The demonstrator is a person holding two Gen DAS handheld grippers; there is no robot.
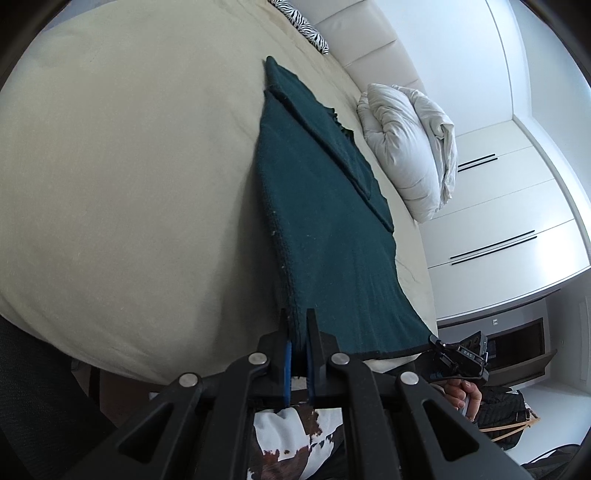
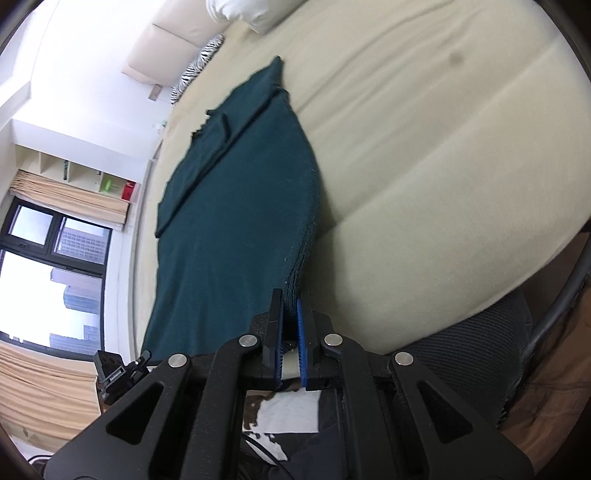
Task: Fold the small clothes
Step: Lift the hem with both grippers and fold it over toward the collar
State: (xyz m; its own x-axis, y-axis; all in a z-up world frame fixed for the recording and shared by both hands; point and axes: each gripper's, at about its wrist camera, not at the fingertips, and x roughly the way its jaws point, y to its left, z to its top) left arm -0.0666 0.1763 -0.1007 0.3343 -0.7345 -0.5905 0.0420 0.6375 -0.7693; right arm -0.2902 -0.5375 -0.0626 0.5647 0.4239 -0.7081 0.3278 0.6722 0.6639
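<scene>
L tongs (image 1: 297,325) clenched on the near edge of the green cloth (image 1: 317,221), gripping at its left corner; blue pads pinch the hem w/ layers of fabric between them. R tongs (image 2: 291,306) also clenched, on the cloth's (image 2: 236,206) other near corner, stacked edges visible between the pads.

Cloth is dark green knit, stretched from both tongs away across the bed (image 1: 129,166). Near edge is raised off the sheet between the two grips; far part lies flat on the bed. A sleeve or folded flap lies on top of the cloth toward its far end, running diagonally. Far tip of the cloth points toward the headboard (image 1: 362,40).

Bed sheet is cream. White pillow (image 1: 410,147) sits beside the cloth near the headboard, apart from it. Zebra-print cushion (image 1: 306,26) at the far end, well apart from the cloth.

In L view, a hand (image 1: 465,395) holds the R gripper's handle at lower right. White wardrobe (image 1: 517,221) behind the pillow. In R view, window (image 2: 48,258) w/ beige curtains on the left, shelf (image 2: 77,173) above it.
</scene>
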